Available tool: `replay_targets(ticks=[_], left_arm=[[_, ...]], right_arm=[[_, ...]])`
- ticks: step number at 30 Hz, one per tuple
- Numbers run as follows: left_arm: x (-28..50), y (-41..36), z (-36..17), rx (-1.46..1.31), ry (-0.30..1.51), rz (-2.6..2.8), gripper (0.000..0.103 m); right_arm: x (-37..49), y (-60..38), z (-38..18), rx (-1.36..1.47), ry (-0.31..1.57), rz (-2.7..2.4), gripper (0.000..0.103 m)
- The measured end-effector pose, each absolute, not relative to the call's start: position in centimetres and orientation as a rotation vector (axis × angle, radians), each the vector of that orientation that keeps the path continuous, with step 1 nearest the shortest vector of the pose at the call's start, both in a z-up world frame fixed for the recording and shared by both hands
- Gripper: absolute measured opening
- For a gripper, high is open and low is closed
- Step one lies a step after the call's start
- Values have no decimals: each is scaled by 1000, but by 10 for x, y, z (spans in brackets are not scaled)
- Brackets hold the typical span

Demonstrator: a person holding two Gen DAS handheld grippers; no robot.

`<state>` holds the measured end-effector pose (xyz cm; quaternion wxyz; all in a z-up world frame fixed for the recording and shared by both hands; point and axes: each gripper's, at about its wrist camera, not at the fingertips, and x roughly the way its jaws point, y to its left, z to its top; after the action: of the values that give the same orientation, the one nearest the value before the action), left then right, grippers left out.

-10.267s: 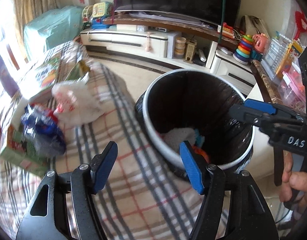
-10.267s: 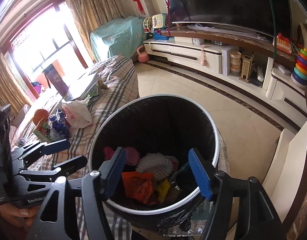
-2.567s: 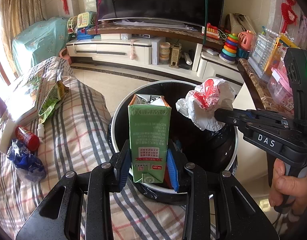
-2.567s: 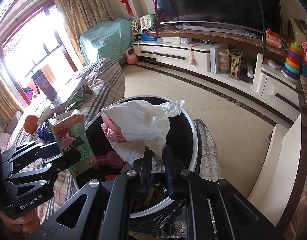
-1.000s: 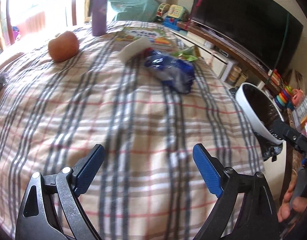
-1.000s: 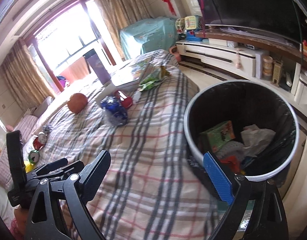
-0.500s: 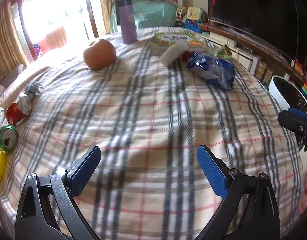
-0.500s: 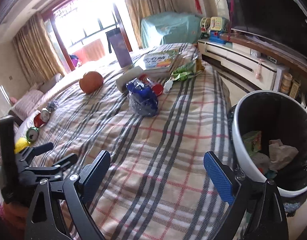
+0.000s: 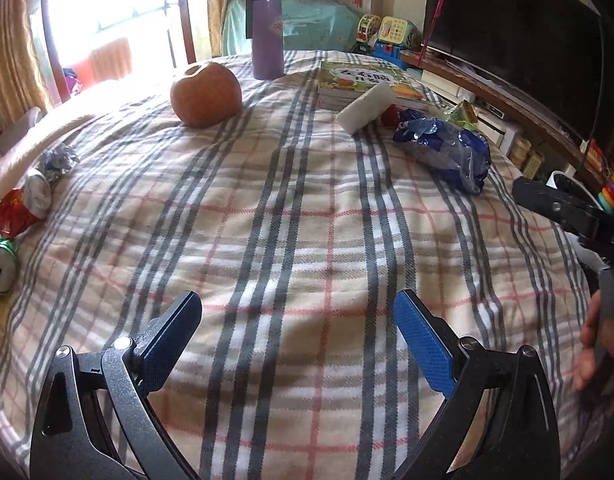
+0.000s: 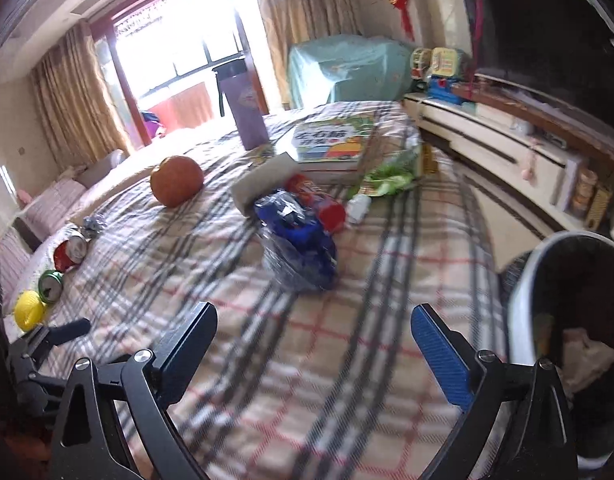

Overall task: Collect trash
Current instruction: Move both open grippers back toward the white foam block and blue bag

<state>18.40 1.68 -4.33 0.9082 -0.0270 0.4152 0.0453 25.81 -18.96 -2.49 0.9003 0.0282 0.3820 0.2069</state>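
Observation:
My left gripper (image 9: pixel 297 330) is open and empty over the plaid cloth (image 9: pixel 299 216). My right gripper (image 10: pixel 313 340) is open and empty too. A crumpled blue plastic bag (image 9: pixel 447 148) lies ahead to the right; it also shows in the right wrist view (image 10: pixel 297 236). Crushed red (image 9: pixel 21 208) and green (image 9: pixel 1 266) cans and a foil ball (image 9: pixel 59 160) lie at the left edge. The white bin (image 10: pixel 527 304) with a black liner stands at the right, trash inside.
An apple (image 9: pixel 205 94), a purple flask (image 9: pixel 267 32), a picture book (image 9: pixel 363 80) and a white block (image 9: pixel 365 108) sit at the far side. A green wrapper (image 10: pixel 391 178), a red tube (image 10: pixel 319 200) and a yellow ball (image 10: pixel 29 310) also lie on the cloth.
Both grippers dropped the carton and white bag into the bin earlier, then swung left across the table. In the last second the cans at the left edge came into view.

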Motion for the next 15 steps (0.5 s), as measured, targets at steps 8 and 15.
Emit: replay_targets(ticks=[8,15], left_arm=[[228,15,-31,5,841,45,99],[282,6,-27,71,830,-2,99]], right_arm=[[295,-167,-33,-1,787,423,95],[305,-173,-40,47,823,422,43]])
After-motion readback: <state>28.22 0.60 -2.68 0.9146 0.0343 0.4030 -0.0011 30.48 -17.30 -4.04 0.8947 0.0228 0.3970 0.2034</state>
